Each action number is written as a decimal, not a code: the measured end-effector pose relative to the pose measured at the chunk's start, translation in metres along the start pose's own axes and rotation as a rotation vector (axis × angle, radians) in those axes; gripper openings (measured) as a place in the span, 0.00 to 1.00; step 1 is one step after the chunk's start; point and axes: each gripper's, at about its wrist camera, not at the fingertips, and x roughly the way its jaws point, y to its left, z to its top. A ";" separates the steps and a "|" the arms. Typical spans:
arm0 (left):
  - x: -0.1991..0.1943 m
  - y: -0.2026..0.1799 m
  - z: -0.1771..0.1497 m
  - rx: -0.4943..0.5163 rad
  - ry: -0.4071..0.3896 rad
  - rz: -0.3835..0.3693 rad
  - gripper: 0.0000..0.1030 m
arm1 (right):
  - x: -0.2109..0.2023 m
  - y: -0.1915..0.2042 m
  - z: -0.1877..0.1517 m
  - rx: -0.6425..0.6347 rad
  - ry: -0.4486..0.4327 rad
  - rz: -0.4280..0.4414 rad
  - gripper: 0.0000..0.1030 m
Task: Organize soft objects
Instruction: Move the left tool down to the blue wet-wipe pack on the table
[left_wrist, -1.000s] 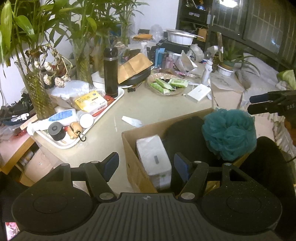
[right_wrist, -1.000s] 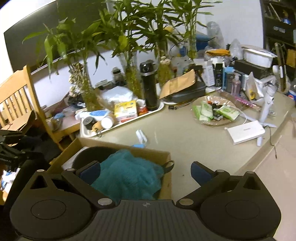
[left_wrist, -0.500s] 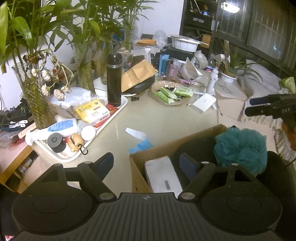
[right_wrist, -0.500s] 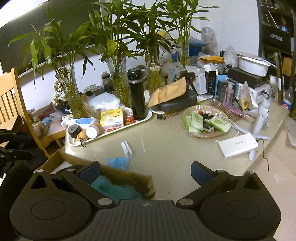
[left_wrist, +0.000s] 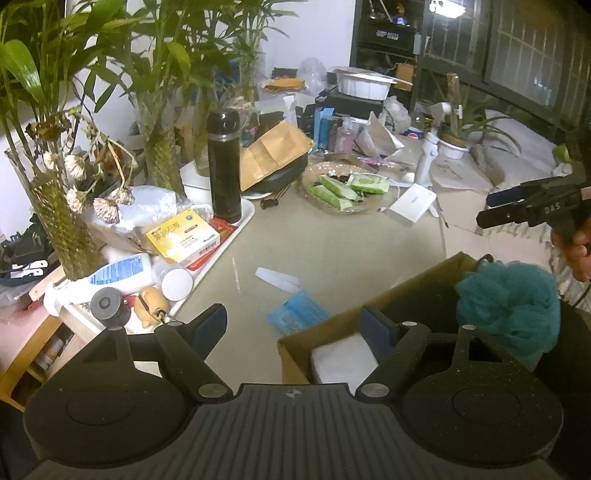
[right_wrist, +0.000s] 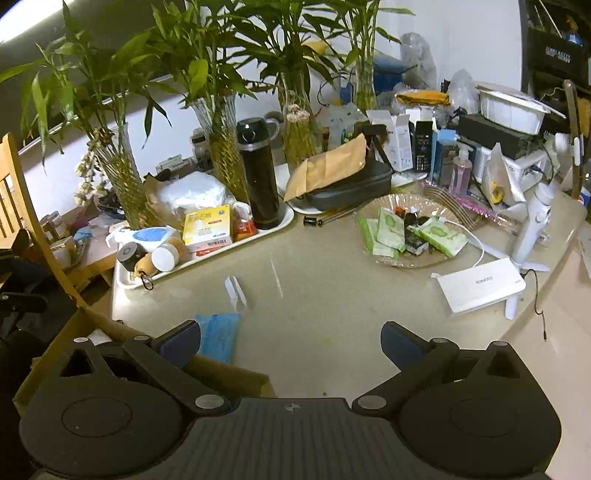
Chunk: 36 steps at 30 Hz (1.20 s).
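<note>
A cardboard box (left_wrist: 373, 306) sits at the table's near edge. It holds a teal mesh bath pouf (left_wrist: 509, 306), a white tissue pack (left_wrist: 343, 363) and something black. A blue packet (left_wrist: 295, 312) lies flat on the table beside the box; it also shows in the right wrist view (right_wrist: 218, 336). My left gripper (left_wrist: 295, 325) is open and empty, above the box's left wall. My right gripper (right_wrist: 290, 341) is open and empty over the table, right of the box (right_wrist: 92, 325). It also shows from the side in the left wrist view (left_wrist: 517, 208).
A white tray (right_wrist: 207, 258) holds a black flask (right_wrist: 258, 177), a yellow box, bottles. Glass vases with bamboo (right_wrist: 122, 184) stand behind. A glass dish of green packets (right_wrist: 406, 232), a white power bank (right_wrist: 480, 286) and a white paper strip (right_wrist: 236, 291) lie on the table.
Both grippers have drawn back from the box and stayed open. The teal pouf stays in the box. The blue packet has come into view on the table.
</note>
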 end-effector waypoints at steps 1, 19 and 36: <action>0.003 0.002 0.001 -0.003 0.004 0.001 0.76 | 0.003 -0.001 0.001 0.001 0.004 0.000 1.00; 0.056 0.040 0.021 -0.109 0.121 -0.001 0.76 | 0.056 -0.020 0.014 0.007 0.049 -0.002 1.00; 0.164 0.048 0.080 -0.415 0.571 -0.099 0.80 | 0.071 -0.033 -0.001 0.025 0.043 -0.021 1.00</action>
